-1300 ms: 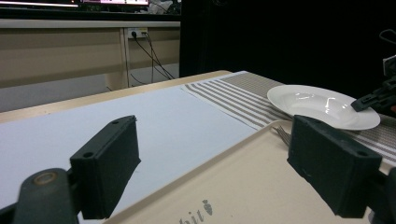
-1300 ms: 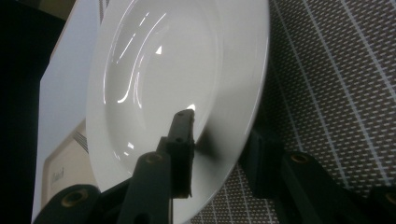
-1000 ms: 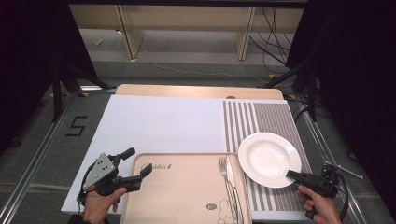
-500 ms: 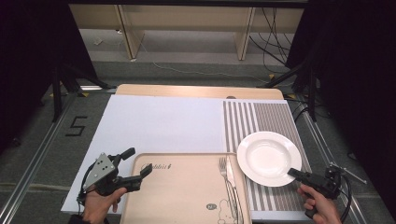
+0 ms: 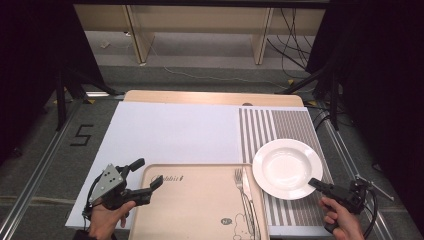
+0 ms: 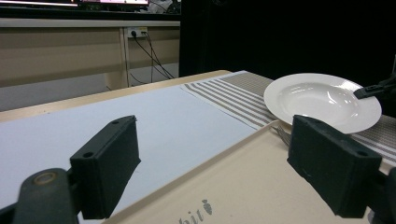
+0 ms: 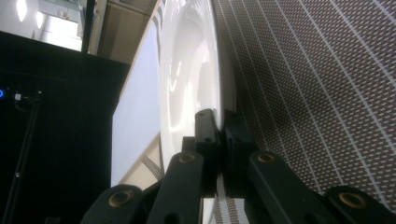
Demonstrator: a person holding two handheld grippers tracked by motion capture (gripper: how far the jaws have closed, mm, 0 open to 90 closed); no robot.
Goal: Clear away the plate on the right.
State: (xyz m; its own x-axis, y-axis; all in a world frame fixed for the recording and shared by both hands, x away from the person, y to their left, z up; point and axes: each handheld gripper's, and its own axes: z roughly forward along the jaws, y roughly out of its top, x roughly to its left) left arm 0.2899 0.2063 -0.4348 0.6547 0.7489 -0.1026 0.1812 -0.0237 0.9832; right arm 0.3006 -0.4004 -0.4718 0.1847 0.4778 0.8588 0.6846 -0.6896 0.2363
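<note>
At the near edge of the table, the left gripper [image 5: 145, 176] hangs over the near left corner of the beige tray [image 5: 195, 210] with its jaws wide apart and nothing between them (one jaw over the tray, the other over the white sheet [image 5: 170, 132]). A fork [image 5: 241, 184] lies along the tray's right side. Toward the near right corner, the right gripper [image 5: 314, 183] has just been closing and its jaws now pinch the near rim of the white plate [image 5: 287, 167], which rests on the striped mat [image 5: 280, 125] just beside the tray
</note>
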